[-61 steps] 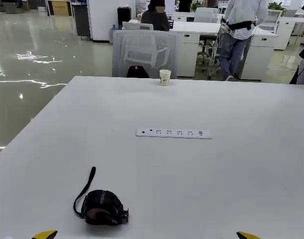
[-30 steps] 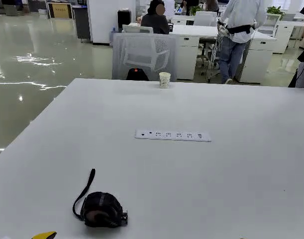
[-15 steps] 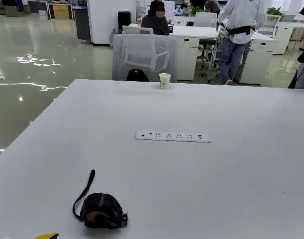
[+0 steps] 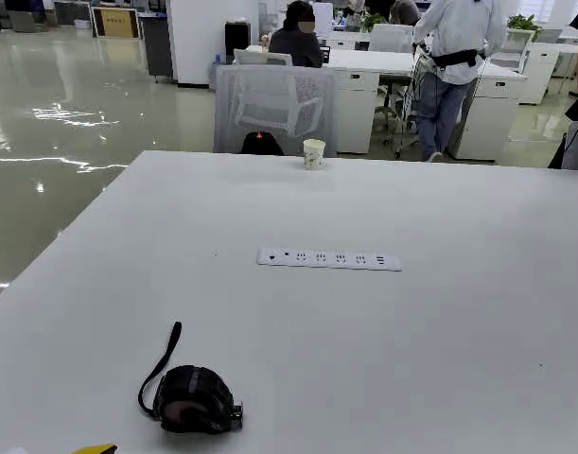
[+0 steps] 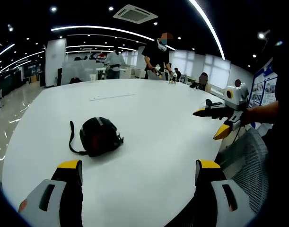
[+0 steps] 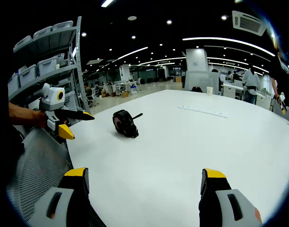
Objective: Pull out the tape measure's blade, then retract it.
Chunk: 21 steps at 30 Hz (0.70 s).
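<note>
A black tape measure with a red side lies on the white table, near the front left. Its black wrist strap trails away from me, and no blade is out. In the left gripper view, my left gripper is open and empty, with the tape measure a short way ahead of it. My right gripper is also open and empty, off the table's front edge, and the tape measure sits ahead of it to the left. One yellow fingertip pokes in at the head view's bottom edge.
A white power strip lies mid-table. At the far edge stands a paper cup, with a mesh chair behind it. People stand and sit at desks beyond. A grey mesh chair back is under the grippers.
Over two seconds, the right gripper's yellow tip has dropped out of the head view's bottom edge, and the left one has sunk lower. The tape measure has not moved.
</note>
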Motion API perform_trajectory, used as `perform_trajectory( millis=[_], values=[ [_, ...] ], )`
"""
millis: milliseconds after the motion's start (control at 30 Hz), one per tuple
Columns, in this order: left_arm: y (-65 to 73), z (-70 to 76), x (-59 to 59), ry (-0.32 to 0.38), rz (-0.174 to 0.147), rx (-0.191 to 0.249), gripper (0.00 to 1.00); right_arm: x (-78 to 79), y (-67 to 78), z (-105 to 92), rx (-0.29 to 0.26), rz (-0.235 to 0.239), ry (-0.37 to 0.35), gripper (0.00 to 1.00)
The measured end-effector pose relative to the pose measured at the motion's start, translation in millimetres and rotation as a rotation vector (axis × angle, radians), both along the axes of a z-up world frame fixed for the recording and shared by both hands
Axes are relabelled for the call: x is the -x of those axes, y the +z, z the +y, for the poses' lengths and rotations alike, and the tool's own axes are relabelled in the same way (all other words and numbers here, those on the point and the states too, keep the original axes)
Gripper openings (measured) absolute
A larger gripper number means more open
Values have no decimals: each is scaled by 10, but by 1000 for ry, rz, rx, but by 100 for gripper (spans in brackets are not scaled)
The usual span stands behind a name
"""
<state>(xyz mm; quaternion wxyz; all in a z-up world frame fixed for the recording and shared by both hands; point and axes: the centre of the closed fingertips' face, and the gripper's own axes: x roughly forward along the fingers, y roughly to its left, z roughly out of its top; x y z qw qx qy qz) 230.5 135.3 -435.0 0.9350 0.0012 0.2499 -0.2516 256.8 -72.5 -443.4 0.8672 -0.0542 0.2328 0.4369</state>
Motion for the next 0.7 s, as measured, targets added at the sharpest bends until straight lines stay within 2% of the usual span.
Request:
perform_trajectory(
  millis=[33, 233, 300, 367, 500, 567, 700],
  values=[
    [5, 3, -7, 1, -6, -4, 99, -2, -6, -2, 1, 1, 1, 98],
    [28, 29, -23, 8, -17, -15, 99, 3, -2, -3, 1, 2, -1, 98],
    [27, 31, -17, 6, -12, -13, 99, 5, -3, -6, 3, 2, -1, 98],
    [36, 53, -21, 10, -23, -35, 99, 5, -1, -9, 4, 2, -2, 98],
    [50, 50, -16, 15, -18, -14, 99, 8, 2, -13, 5, 1, -3, 99],
    [56, 61, -19, 17, -29, -25, 99, 11, -5, -17, 8, 2, -3, 99],
    [54, 59, -19, 16, -29, -23, 99, 22, -15, -12, 8, 6, -2, 99]
  ],
)
